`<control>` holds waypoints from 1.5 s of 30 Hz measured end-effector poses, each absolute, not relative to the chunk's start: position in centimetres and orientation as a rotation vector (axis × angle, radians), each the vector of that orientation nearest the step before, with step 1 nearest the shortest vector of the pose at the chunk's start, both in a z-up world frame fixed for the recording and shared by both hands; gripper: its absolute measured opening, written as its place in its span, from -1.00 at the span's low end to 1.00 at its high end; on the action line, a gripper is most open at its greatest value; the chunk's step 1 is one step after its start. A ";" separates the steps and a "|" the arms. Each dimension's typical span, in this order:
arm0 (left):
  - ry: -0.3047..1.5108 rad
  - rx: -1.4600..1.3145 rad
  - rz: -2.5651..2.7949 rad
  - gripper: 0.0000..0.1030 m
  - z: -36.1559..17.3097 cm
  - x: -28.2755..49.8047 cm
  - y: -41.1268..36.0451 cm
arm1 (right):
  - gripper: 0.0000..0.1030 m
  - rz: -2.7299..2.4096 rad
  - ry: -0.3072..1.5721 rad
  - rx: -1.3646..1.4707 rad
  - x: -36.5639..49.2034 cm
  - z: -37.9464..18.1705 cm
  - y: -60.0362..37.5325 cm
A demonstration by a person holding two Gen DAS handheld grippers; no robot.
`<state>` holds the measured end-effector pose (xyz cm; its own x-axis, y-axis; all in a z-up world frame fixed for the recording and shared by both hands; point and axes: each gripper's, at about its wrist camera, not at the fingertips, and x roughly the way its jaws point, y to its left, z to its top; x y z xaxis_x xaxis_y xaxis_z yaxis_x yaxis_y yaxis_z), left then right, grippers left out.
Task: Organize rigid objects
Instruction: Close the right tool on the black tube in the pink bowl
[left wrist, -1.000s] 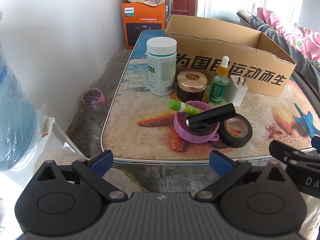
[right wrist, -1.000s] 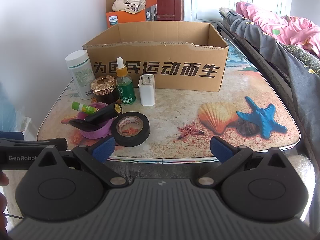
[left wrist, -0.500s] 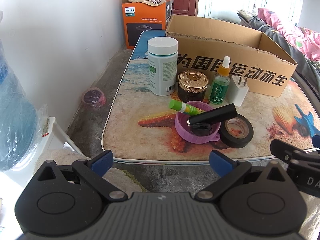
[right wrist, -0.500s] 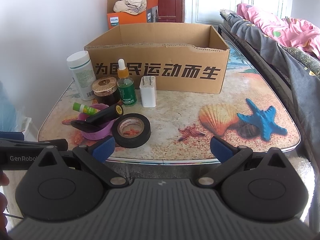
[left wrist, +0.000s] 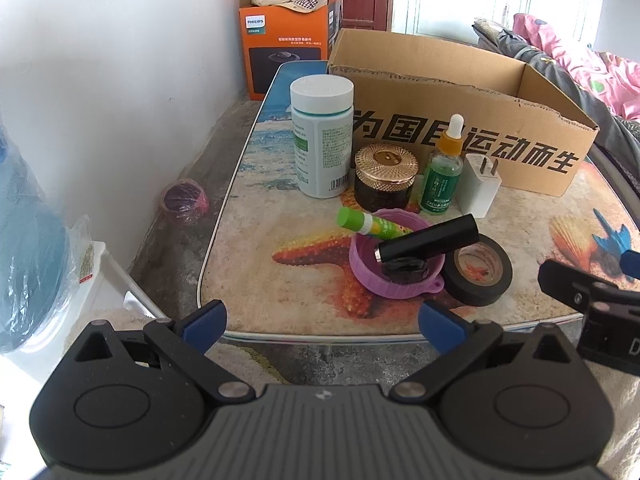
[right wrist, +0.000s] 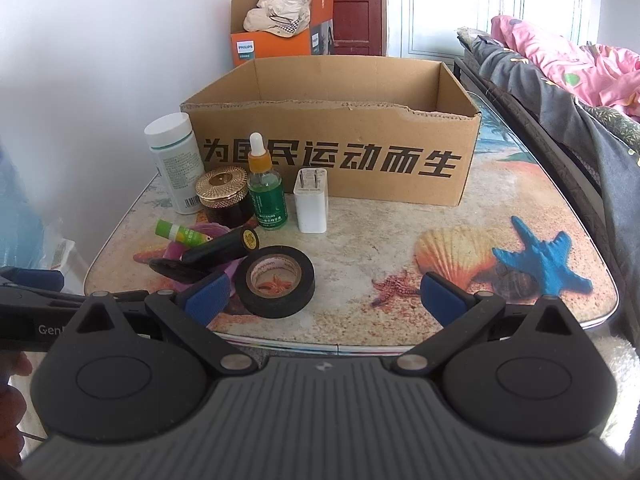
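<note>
A cluster of small items stands before an open cardboard box [right wrist: 332, 160] on the table: a white bottle [left wrist: 322, 136], a gold-lidded jar [left wrist: 386, 174], a green dropper bottle [left wrist: 443, 172], a white charger plug [right wrist: 311, 202], a purple lid [left wrist: 394, 258] holding a green lip-balm stick [left wrist: 370, 224] and a black tube [left wrist: 430, 238], and a black tape roll [right wrist: 274, 280]. My left gripper [left wrist: 322, 326] hangs open at the table's near edge. My right gripper [right wrist: 324, 300] is open just short of the tape roll.
The table [right wrist: 480, 232] carries a beach print with a shell and blue starfish on its bare right half. An orange box [left wrist: 286, 44] of cloth stands behind. A bed with pink bedding [right wrist: 568, 68] runs along the right. A white wall lies left.
Both grippers have edged slightly forward toward the table; the objects look a little nearer. Nothing has been touched or moved.
</note>
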<state>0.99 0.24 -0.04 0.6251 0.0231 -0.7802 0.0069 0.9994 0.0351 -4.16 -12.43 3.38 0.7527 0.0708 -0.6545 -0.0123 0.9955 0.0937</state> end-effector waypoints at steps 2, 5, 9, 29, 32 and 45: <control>0.855 0.043 -0.016 0.99 0.2 1.1 0.1 | 0.98 0.075 0.691 0.112 -3.8 3.7 -13.1; 0.797 0.043 -0.079 0.99 0.5 1.2 -0.1 | 0.98 0.143 0.650 0.192 -3.2 4.1 -14.6; 0.746 0.037 -0.164 0.98 0.5 1.6 -0.8 | 0.97 0.238 0.637 0.319 -1.7 4.0 -16.2; 0.768 0.191 -0.364 -0.14 -2.0 4.9 -4.9 | -0.53 0.479 0.842 0.737 5.2 -3.8 -15.8; 0.757 0.209 -0.361 -0.15 -2.0 4.9 -5.0 | -0.57 0.503 0.821 0.749 5.1 -3.5 -15.9; 0.740 0.274 -0.333 -0.35 -1.8 5.3 -5.3 | -0.57 0.536 0.795 0.672 5.3 -2.2 -14.8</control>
